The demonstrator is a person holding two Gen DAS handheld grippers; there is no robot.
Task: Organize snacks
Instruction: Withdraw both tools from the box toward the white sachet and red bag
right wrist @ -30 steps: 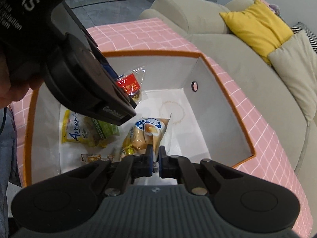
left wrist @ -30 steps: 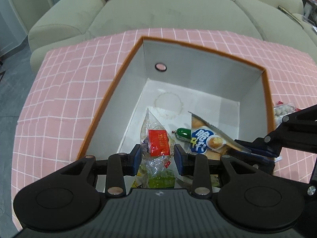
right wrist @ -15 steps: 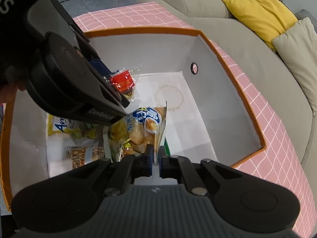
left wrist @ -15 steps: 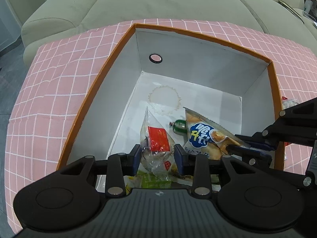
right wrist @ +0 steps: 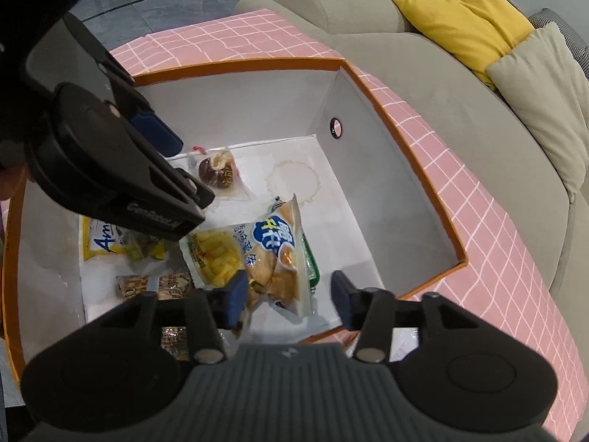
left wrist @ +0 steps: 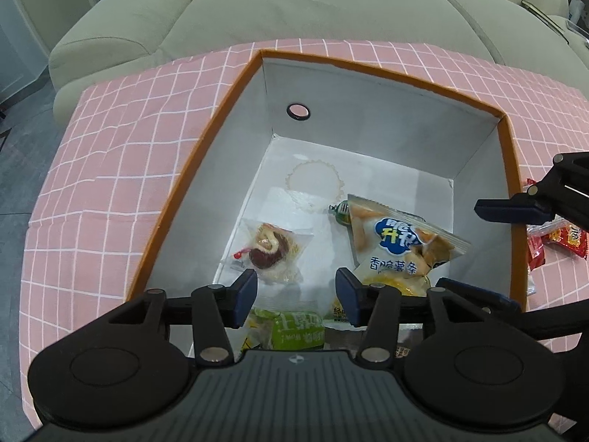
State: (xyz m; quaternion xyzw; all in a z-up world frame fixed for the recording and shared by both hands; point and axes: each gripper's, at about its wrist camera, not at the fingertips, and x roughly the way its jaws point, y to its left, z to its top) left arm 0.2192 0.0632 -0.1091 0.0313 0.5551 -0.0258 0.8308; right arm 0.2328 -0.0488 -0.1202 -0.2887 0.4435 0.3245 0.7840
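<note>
An orange-rimmed box [left wrist: 206, 140] with white walls sits on the pink checked cloth; it also shows in the right wrist view [right wrist: 412, 169]. Inside lie a clear packet with a dark red snack [left wrist: 270, 248], also in the right wrist view [right wrist: 217, 171], and a yellow chips bag with a blue logo [left wrist: 399, 243], also in the right wrist view [right wrist: 257, 254]. My left gripper [left wrist: 296, 296] is open and empty above the box's near end. My right gripper [right wrist: 289, 296] is open and empty just above the chips bag.
More packets lie at the box's near end: a green one [left wrist: 298, 331], a yellow one [right wrist: 106, 243] and a brown one [right wrist: 154, 283]. Red packets [left wrist: 552, 239] lie on the cloth right of the box. A beige sofa [left wrist: 313, 11] with a yellow cushion [right wrist: 464, 18] stands behind.
Both grippers have opened. The clear packet dropped from my left gripper and the chips bag from my right gripper; both now lie on the box floor. The grippers rose slightly.
</note>
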